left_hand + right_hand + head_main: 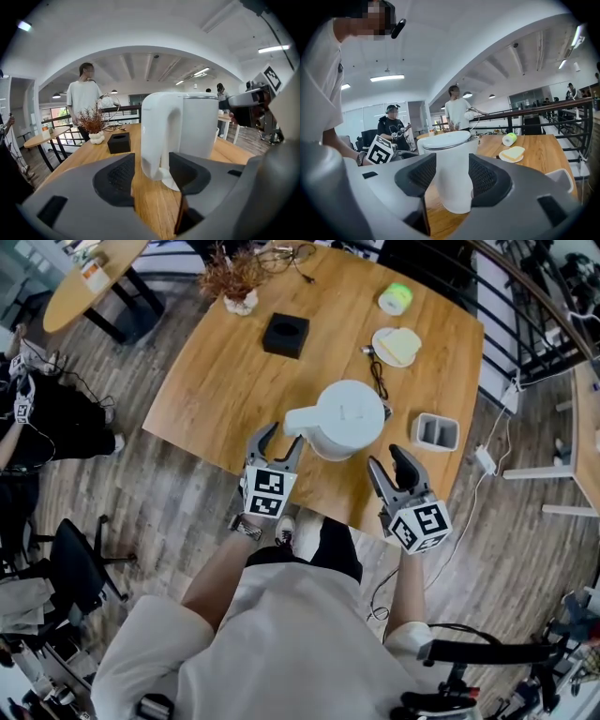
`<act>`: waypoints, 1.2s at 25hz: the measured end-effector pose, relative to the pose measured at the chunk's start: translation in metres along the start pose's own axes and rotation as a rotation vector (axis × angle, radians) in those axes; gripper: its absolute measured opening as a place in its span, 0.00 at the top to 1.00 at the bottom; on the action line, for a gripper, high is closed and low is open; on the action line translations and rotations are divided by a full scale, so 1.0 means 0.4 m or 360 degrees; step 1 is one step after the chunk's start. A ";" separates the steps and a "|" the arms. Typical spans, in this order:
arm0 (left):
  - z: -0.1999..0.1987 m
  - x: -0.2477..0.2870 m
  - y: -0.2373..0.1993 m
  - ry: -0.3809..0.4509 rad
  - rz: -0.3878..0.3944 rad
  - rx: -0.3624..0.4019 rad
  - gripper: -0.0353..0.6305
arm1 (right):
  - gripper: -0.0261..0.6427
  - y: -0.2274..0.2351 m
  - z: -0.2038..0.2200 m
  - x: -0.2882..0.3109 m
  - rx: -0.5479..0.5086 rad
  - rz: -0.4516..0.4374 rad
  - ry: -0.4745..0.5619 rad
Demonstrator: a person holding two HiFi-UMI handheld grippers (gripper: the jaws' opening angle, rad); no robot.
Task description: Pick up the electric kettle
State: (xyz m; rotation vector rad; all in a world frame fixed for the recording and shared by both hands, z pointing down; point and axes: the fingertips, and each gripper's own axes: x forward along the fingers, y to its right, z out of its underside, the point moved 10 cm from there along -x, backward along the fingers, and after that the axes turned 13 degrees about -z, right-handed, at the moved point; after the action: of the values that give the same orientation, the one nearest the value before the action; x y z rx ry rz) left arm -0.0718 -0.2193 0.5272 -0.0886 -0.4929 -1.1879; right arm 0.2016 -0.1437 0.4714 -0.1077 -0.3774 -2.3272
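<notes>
Fingers of two grippers, left gripper [284, 439] and right gripper [386, 460], stand spread and empty beside one white electric kettle [349, 418] on the worktop [216, 381]; only the left gripper view shows its handle [157, 136] framed between them, untouched.
</notes>
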 end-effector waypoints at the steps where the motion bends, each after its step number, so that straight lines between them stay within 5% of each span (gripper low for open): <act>1: 0.005 0.007 0.002 -0.0008 -0.0015 0.0000 0.62 | 0.66 0.005 0.003 0.003 0.0000 0.0000 -0.0004; 19: 0.031 0.114 0.011 -0.0084 -0.0084 -0.0111 0.61 | 0.58 0.070 0.029 0.048 -0.0035 -0.0205 -0.0090; 30: 0.011 0.159 0.015 -0.0055 -0.0054 -0.0065 0.76 | 0.53 0.103 0.029 0.075 -0.0069 -0.0442 -0.0094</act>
State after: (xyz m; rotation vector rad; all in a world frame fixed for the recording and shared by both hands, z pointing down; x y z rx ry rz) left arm -0.0499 -0.2706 0.5587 -0.1366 -0.5025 -1.2312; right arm 0.2092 -0.1883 0.4982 -0.1541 -0.3925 -2.6115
